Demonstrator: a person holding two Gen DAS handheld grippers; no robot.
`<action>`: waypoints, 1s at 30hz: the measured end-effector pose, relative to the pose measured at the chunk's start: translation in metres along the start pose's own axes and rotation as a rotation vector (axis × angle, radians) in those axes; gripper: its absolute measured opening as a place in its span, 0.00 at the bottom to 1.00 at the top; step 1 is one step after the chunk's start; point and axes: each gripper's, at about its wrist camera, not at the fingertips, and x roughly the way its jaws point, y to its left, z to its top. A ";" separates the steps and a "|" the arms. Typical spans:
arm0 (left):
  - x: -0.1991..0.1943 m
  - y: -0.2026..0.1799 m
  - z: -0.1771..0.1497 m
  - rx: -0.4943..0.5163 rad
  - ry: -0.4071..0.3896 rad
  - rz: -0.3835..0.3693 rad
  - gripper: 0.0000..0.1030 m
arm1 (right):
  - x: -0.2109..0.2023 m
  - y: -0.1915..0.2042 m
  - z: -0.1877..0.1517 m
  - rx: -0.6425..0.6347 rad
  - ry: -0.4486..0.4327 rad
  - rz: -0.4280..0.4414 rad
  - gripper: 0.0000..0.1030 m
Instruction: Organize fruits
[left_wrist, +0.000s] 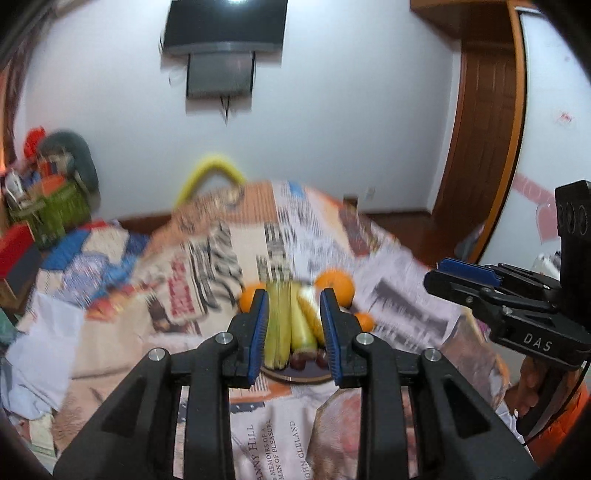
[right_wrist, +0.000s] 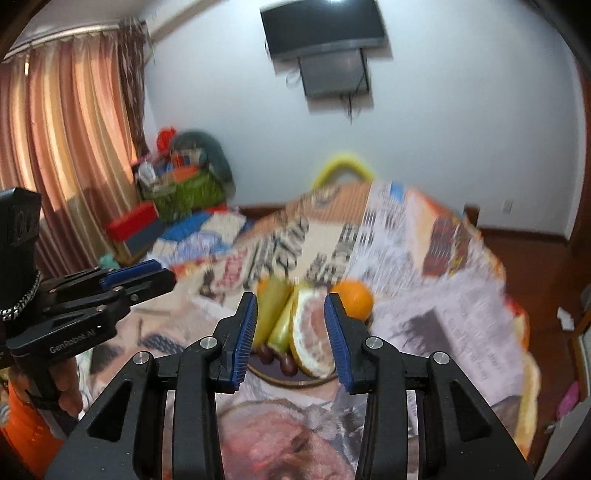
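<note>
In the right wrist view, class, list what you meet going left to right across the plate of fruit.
Small orange → green bananas → cut pomelo → large orange, all on the plate.

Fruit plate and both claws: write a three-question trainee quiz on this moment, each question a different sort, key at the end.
1. True or false: the left claw is shut on a banana.
2. Multiple choice: on the plate, the cut pomelo half lies A) on the side nearer the big orange, B) left of the green bananas, C) off the plate on the newspaper.
3. Fill in: the table is covered with ______.

Key
1. False: both the left claw and the right claw stand open, holding nothing, short of the fruit.
2. A.
3. Newspaper.
</note>
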 end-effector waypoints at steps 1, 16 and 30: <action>-0.012 -0.003 0.004 0.004 -0.028 0.004 0.27 | -0.013 0.003 0.004 -0.003 -0.029 -0.002 0.34; -0.162 -0.049 0.014 0.060 -0.352 0.049 0.68 | -0.141 0.063 0.012 -0.049 -0.339 -0.075 0.64; -0.180 -0.050 0.000 0.042 -0.373 0.054 0.98 | -0.142 0.070 0.007 -0.050 -0.400 -0.180 1.00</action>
